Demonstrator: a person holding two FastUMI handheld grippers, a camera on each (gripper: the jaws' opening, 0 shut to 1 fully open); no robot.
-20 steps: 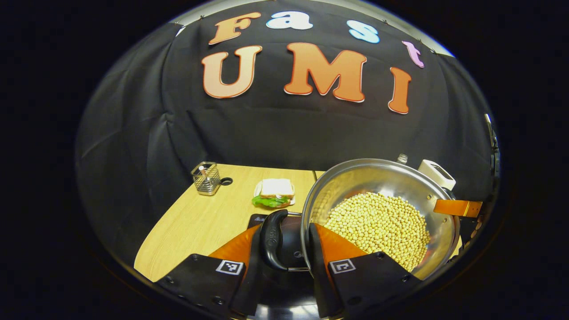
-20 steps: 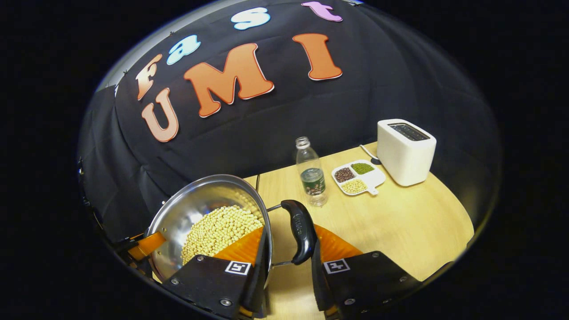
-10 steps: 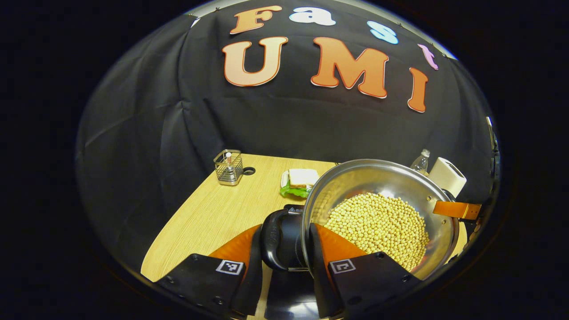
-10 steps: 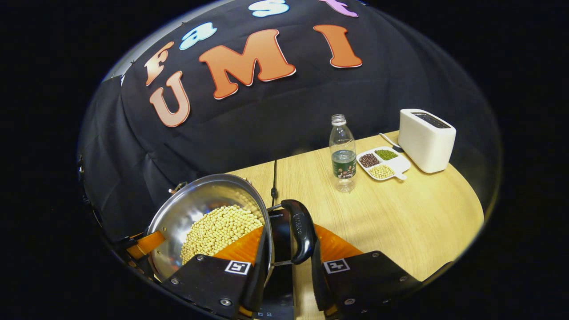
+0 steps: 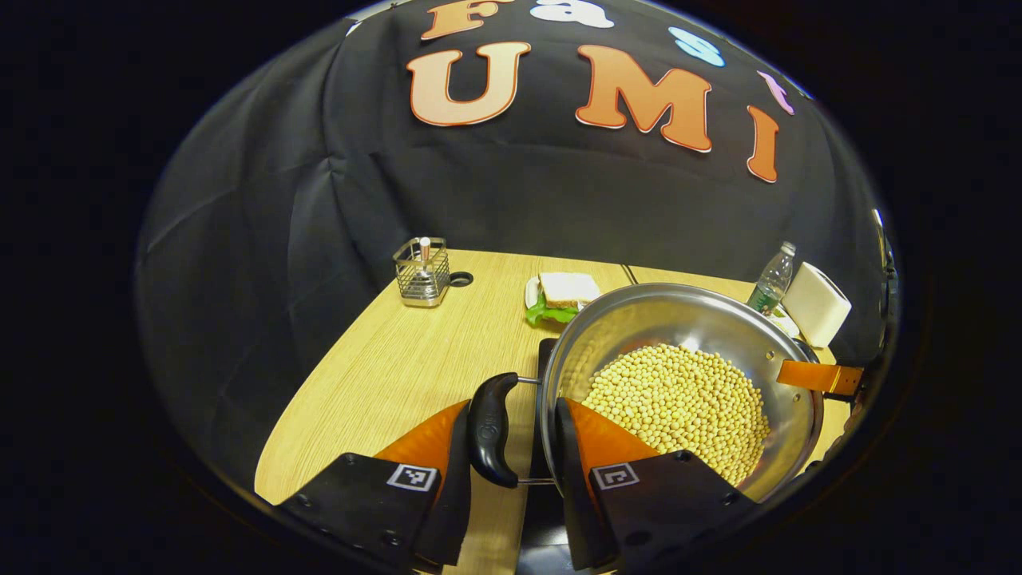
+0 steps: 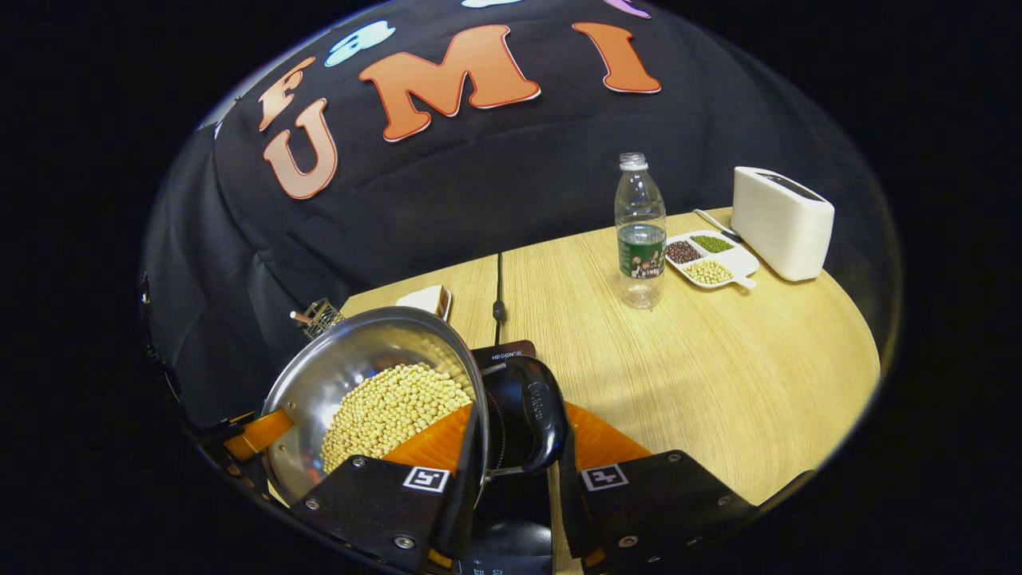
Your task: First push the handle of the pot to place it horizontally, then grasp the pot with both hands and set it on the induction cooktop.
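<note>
Both tools clamp pot (image 5: 679, 383) handles, pot hides most of cooktop (image 6: 503, 354)

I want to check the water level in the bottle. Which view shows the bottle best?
The right gripper view: the bottle stands whole and unblocked on the table, with cap, label and water line clear. In the left gripper view it is small, far off, its base hidden behind the pot rim.
</note>
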